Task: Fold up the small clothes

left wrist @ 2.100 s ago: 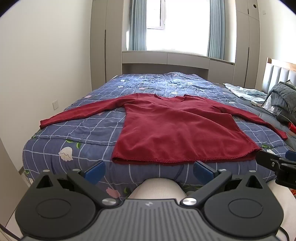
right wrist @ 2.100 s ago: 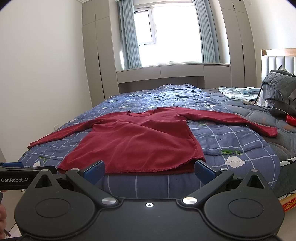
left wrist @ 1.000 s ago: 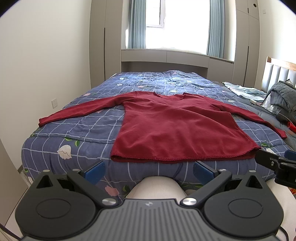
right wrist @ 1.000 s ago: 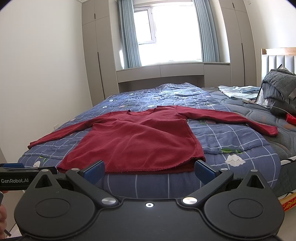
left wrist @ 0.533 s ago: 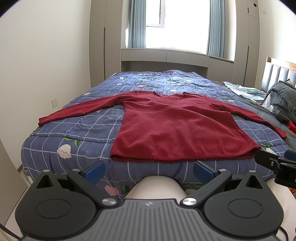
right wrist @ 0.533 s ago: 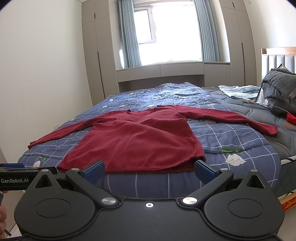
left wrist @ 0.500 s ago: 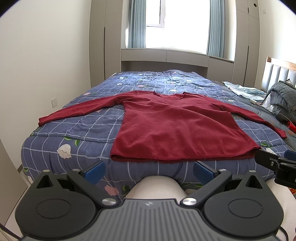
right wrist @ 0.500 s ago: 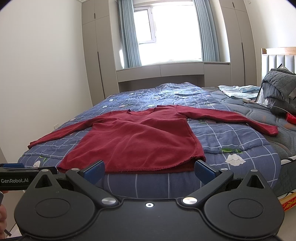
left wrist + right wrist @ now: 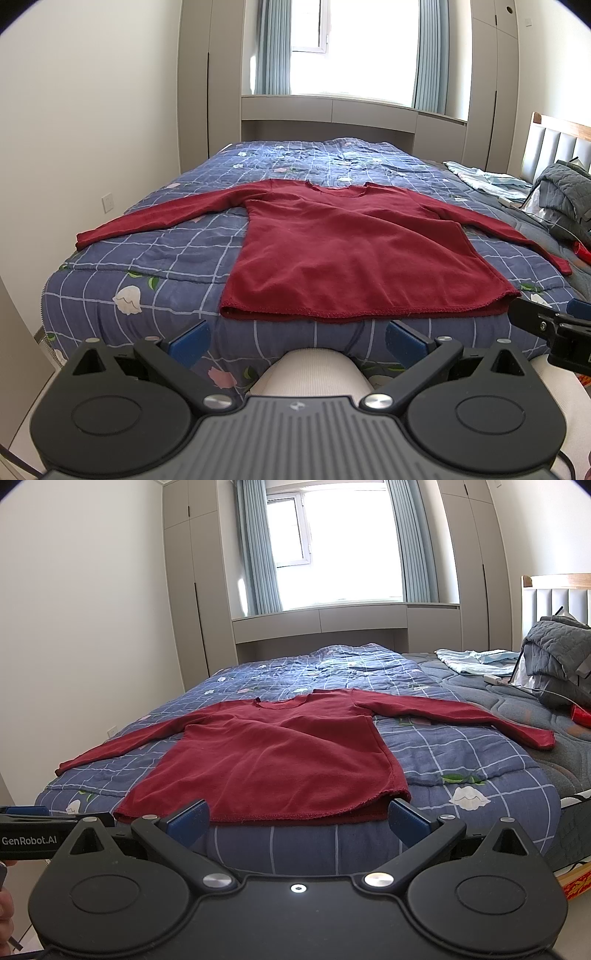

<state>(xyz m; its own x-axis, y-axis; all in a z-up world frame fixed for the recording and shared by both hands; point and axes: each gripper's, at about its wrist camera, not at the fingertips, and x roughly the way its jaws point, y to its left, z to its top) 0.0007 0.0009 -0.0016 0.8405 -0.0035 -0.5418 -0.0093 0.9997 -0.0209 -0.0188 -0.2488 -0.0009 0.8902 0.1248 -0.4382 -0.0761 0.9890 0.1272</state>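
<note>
While the red long-sleeved top (image 9: 351, 258) lies flat across the blue checked quilt (image 9: 159, 266) on the bed, filling the middle of both frames with its sleeves spread toward the left and right edges, both tools sit below it at the bottom of their views. In the left wrist view the left tool (image 9: 297, 341) has its blue-padded fingers spread wide, holding nothing, and the top's hem runs just above the fingertips without touching them. In the right wrist view the right tool (image 9: 297, 821) is likewise wide and empty, and the hem (image 9: 266, 816) crosses just above and between its tips. A grey padded blanket (image 9: 557, 657) is heaped at the right edge of the frame.
</note>
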